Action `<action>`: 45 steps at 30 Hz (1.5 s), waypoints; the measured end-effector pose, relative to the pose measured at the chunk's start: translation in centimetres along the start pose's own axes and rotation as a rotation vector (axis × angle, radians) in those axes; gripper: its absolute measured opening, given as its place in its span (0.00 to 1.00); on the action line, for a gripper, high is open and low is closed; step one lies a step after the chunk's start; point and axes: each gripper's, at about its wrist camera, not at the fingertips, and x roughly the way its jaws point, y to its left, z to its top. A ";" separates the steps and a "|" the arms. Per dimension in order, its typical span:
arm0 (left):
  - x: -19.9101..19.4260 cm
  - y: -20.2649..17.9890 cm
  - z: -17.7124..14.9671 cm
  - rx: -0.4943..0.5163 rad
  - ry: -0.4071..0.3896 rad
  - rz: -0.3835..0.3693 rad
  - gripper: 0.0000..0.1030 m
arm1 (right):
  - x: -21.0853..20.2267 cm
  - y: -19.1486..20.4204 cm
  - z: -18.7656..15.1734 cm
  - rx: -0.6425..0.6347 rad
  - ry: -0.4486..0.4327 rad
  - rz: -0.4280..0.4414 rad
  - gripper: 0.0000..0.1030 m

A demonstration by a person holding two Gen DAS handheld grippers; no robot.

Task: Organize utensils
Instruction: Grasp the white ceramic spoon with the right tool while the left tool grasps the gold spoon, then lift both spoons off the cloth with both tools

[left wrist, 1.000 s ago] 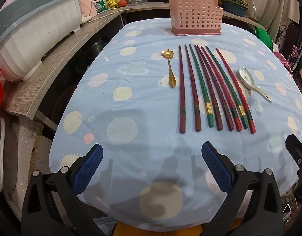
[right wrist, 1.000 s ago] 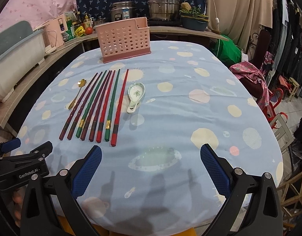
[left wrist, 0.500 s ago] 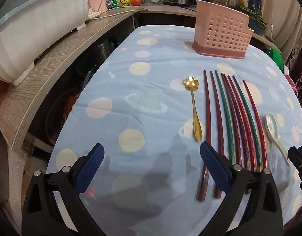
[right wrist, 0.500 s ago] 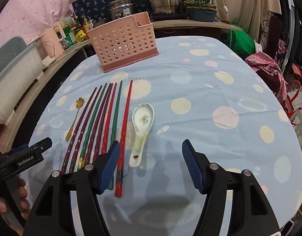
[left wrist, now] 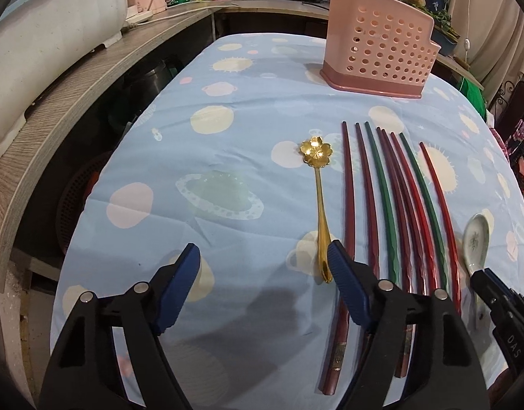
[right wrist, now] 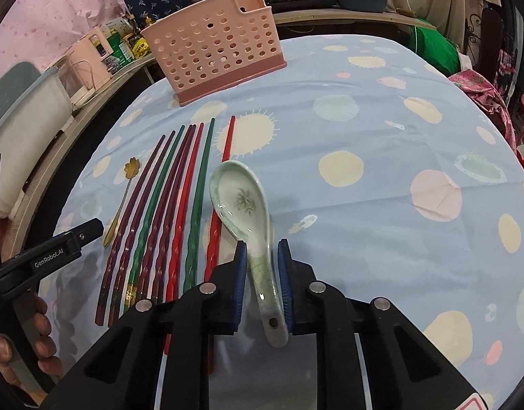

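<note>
right gripper point(right wrist: 262, 280) has its blue pads on either side of the ceramic spoon point(right wrist: 243, 201) handle, narrowed close around it; contact looks made or nearly made on both sides, though a thin gap on the right pad can't be ruled out, and i cannot tell whether the spoon has left the cloth. spoon lies bowl-forward, pointing toward the pink utensil caddy point(right wrist: 212, 42), which stands well apart at the far end of the table point(right wrist: 398, 130). just left of the spoon the row of chopsticks point(right wrist: 180, 198) runs roughly parallel, the nearest red one just beside the left pad. left gripper point(left wrist: 262, 273) hangs wide open over bare cloth with nothing between its pads; the gold flower spoon point(left wrist: 318, 184) lies just beside its right pad, outside the jaws. judgement: the step in hand is securing the ceramic spoon for transfer to the caddy. to do it well: grip is on the narrow handle, so the heavy bowl will want to droop, so squeeze firmly before lifting; glazed ceramic is slick against the pads. lift straight up first so the left pad doesn't drag the adjacent red chopstick out of line. carry low and level, then tip handle-down or bowl-down over a caddy compartment; which compartment suits can't be read from here, the interior is mostly hidden. risk: spoon twisting in the pads mid-carry and dropping onto the table.
</note>
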 end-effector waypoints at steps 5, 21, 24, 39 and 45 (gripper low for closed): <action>0.5 -0.3 0.1 0.009 0.011 -0.017 0.67 | -0.1 0.0 -0.3 -0.011 -0.010 -0.008 0.15; 0.6 -0.6 -0.5 0.038 -0.011 -0.037 0.33 | -0.5 0.3 -1.1 -0.037 -0.026 -0.032 0.09; 0.4 -0.7 -0.5 0.038 -0.013 -0.057 0.15 | -0.7 0.2 -1.2 -0.027 -0.023 -0.025 0.09; -2.8 0.5 -1.3 -0.003 -0.038 -0.106 0.01 | -3.9 -1.3 -2.3 0.019 -0.042 -0.030 0.08; -4.9 1.0 -1.6 -0.010 -0.071 -0.108 0.01 | -5.0 -2.0 -3.0 0.039 -0.052 -0.024 0.08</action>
